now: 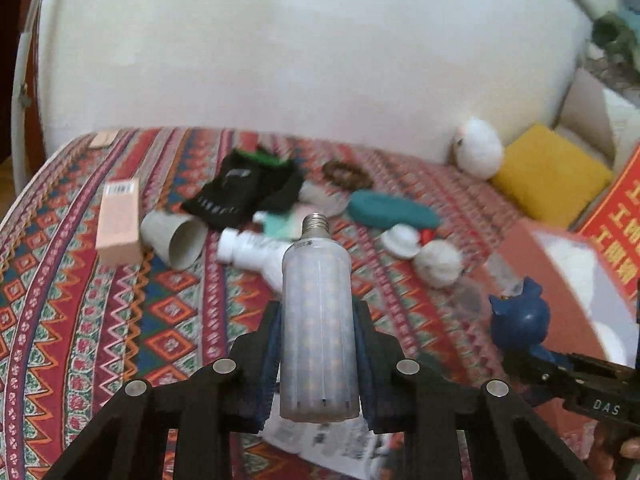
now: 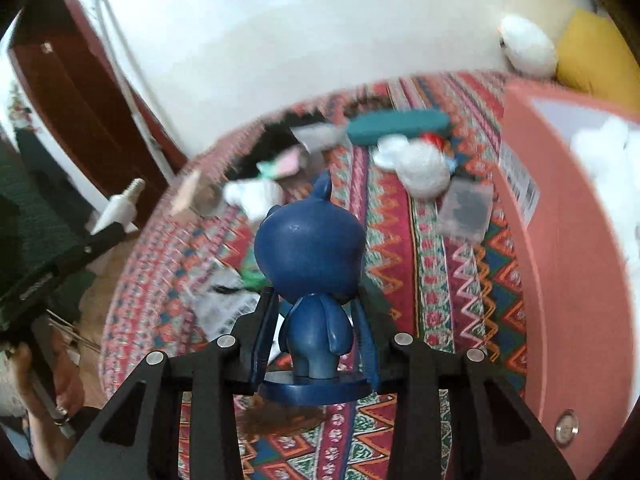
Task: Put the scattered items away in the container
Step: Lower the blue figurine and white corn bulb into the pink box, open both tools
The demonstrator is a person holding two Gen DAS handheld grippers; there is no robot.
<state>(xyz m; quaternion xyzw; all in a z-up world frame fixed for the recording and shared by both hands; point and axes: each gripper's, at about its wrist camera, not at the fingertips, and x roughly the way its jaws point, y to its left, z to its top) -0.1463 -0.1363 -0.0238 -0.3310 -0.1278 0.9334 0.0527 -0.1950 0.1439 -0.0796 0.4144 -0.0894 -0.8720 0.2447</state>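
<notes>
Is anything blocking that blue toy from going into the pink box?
Nothing visible does. The blue figurine, held in the right gripper, is beside the pink box, which lies to its right. Only patterned cloth lies between them.

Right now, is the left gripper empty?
No, the left gripper is shut on a frosted LED corn bulb, its metal screw base pointing away from the camera.

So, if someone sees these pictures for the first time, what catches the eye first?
Probably the two held things: the left gripper clamps a long white bulb, and the right gripper clamps a dark blue figurine. Behind them, scattered items lie on a bright patterned cloth, with a pink box at the right.
</notes>
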